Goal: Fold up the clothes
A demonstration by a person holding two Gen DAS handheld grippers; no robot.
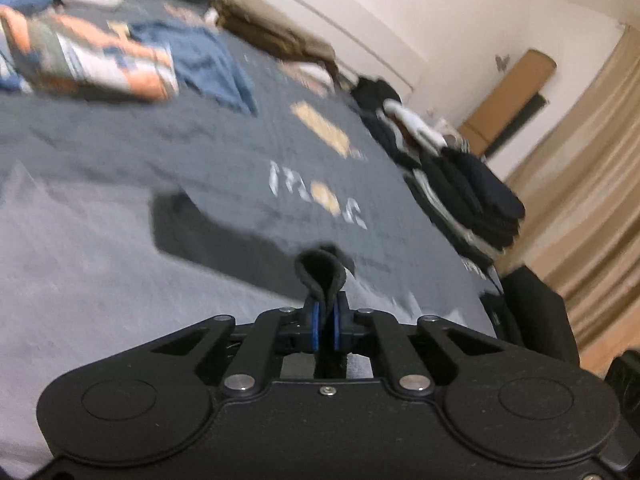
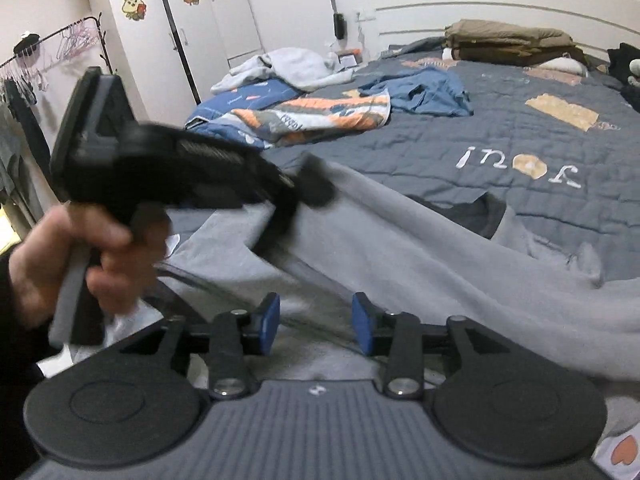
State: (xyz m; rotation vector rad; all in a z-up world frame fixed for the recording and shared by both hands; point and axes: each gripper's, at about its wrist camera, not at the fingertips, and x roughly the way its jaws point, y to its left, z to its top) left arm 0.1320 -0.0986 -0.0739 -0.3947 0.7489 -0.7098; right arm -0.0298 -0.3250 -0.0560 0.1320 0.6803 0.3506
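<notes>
A light grey garment lies spread over the bed, with a dark lining patch at its far edge. In the left wrist view my left gripper is shut, and a loop of black trim from the grey garment is pinched between its blue pads. The right wrist view shows that same left gripper, blurred and held by a hand, lifting a fold of the garment. My right gripper is open low over the grey cloth, its blue pads apart and pressing on nothing.
The bed wears a grey-blue quilt with stitched letters. A blue garment, an orange patterned blanket and folded tan clothes lie further back. Dark clothes are piled at the bed's right edge. A clothes rack stands on the left.
</notes>
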